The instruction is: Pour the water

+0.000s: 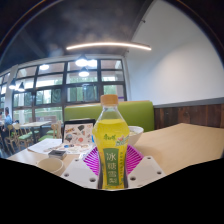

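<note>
At 12 o'clock we find the way blocked: a bottle (111,140) stands upright between the fingers (85,165) of our hand-held gripper (112,172), filling the gap. A white cup (133,133) sits just behind it at 1 o'clock. Papers (52,148) lie on the bench (185,145) at 10 o'clock. From 2 to 3 o'clock we see bare bench to pass over.
</note>
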The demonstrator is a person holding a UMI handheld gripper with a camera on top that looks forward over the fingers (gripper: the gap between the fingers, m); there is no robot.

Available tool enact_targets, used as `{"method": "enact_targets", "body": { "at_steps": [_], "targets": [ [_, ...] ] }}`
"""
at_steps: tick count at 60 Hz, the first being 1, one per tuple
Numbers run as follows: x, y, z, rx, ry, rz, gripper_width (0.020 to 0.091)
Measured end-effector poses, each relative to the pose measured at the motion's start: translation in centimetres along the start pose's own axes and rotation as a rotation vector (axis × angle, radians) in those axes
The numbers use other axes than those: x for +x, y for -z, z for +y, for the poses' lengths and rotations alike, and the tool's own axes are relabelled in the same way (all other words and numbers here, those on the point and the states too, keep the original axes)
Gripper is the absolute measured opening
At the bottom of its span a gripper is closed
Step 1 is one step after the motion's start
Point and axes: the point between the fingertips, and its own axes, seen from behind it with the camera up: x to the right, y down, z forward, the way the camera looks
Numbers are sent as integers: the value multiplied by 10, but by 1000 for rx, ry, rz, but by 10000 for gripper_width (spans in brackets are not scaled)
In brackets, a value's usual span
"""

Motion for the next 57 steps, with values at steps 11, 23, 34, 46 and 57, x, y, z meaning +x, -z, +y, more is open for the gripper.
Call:
{"method": "enact_targets", "body": {
  "at_steps": [11, 23, 34, 46, 57],
  "targets": [
    [-5, -3, -5, -19, 1, 28, 463],
    [-12, 46, -16, -98, -73, 26, 828],
    [-36, 145, -56, -99, -20, 3, 829],
    [-57, 257, -75, -93, -63, 0, 828],
    [-69, 322, -54, -98, -78, -16, 827]
  ]
}}
